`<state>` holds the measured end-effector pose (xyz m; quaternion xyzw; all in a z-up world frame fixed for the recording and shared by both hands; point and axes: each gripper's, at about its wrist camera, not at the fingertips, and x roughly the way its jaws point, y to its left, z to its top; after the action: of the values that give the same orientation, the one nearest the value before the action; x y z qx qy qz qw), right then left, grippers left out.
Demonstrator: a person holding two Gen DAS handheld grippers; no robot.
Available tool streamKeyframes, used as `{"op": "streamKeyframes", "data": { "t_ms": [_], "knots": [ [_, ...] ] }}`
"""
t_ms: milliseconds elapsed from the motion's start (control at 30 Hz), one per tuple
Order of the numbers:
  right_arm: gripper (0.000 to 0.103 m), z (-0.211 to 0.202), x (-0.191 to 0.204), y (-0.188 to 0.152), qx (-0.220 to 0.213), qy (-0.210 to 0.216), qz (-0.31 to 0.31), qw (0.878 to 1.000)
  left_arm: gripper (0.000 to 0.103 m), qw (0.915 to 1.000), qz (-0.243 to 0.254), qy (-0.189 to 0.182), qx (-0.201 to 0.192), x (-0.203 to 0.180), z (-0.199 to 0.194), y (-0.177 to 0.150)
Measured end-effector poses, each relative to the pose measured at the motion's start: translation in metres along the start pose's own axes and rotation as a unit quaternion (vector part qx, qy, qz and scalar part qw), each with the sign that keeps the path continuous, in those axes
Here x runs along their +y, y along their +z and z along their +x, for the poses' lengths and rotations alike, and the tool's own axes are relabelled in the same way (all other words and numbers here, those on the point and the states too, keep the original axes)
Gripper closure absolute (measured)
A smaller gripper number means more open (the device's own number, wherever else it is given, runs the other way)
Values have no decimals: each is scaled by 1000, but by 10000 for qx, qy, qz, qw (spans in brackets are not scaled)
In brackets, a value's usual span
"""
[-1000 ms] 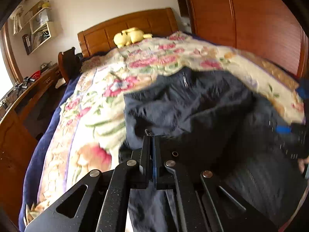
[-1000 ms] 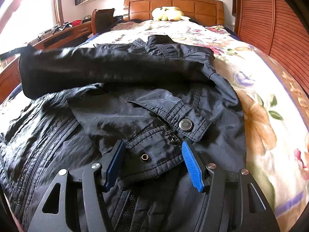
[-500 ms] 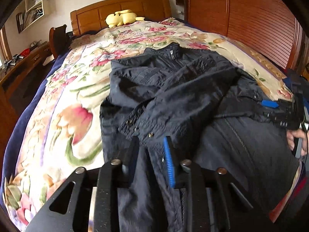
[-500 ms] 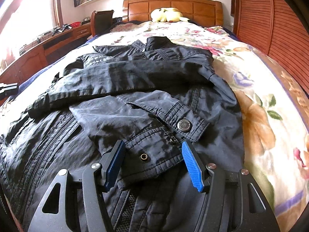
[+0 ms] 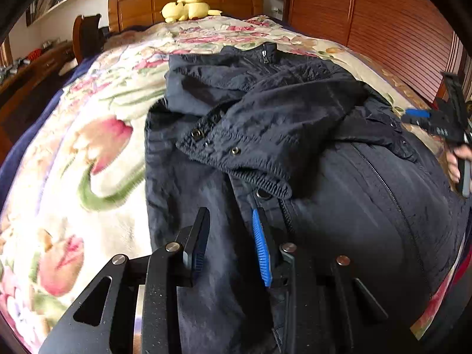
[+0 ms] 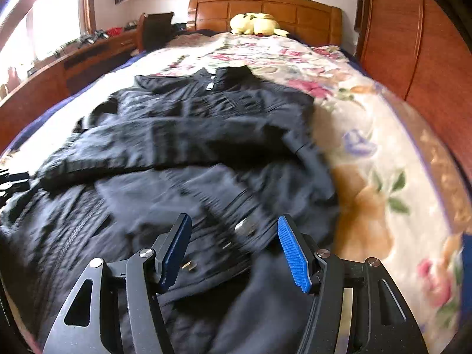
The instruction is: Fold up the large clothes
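Note:
A dark navy jacket (image 5: 339, 194) lies zipped on the bed, collar toward the headboard. One sleeve is folded across its chest, and that sleeve's snap cuff (image 5: 236, 153) lies just ahead of my left gripper (image 5: 229, 211). The left gripper is open over the jacket's lower front, with nothing pinched. In the right wrist view the jacket (image 6: 183, 141) is blurred. My right gripper (image 6: 233, 218) hovers open above the other sleeve's cuff (image 6: 244, 227), its pads off the cloth. The right gripper (image 5: 427, 118) also shows at the jacket's right edge, held by a hand (image 5: 458, 159).
A floral quilt (image 5: 97, 147) covers the bed. A yellow plush toy (image 5: 188, 8) rests against the wooden headboard (image 6: 265, 8). A slatted wooden wardrobe (image 5: 368, 23) runs along the right side. A desk (image 6: 88, 53) and a chair (image 6: 156, 26) stand at the left.
My left gripper opened and let go of the sleeve, which now lies across the jacket's chest. The gripper then sank toward the jacket's lower front. My right gripper lifted slightly off the cuff, still open.

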<state>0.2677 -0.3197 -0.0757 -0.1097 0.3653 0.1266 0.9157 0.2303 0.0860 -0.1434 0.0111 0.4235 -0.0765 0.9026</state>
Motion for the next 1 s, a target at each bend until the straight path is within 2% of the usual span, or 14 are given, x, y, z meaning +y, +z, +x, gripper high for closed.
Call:
{"op": "streamKeyframes", "data": {
  "t_ms": [200, 300, 467, 667, 733, 833, 1000],
  "knots": [
    [40, 33, -24, 44, 414, -397, -292, 9979, 72, 10000, -14, -30, 19, 1, 6, -8],
    [40, 64, -29, 58, 690, -798, -589, 9927, 72, 10000, 68, 0, 11, -2, 9, -11],
    [40, 119, -38, 77, 977, -1194, -614, 9861, 72, 9997, 215, 58, -43, -6, 6, -13],
    [40, 141, -49, 91, 795, -1135, -272, 9900, 72, 9998, 185, 28, -30, -4, 7, -14],
    [45, 141, -52, 93, 706, -1174, -255, 9902, 72, 9998, 179, 38, -16, -4, 8, -14],
    [46, 145, -66, 90, 813, -1460, -333, 9854, 72, 9998, 211, 65, 0, -4, 9, -14],
    [46, 145, -88, 83, 887, -1113, -20, 9898, 72, 9997, 231, 109, 10, -5, 10, -15]
  ]
}}
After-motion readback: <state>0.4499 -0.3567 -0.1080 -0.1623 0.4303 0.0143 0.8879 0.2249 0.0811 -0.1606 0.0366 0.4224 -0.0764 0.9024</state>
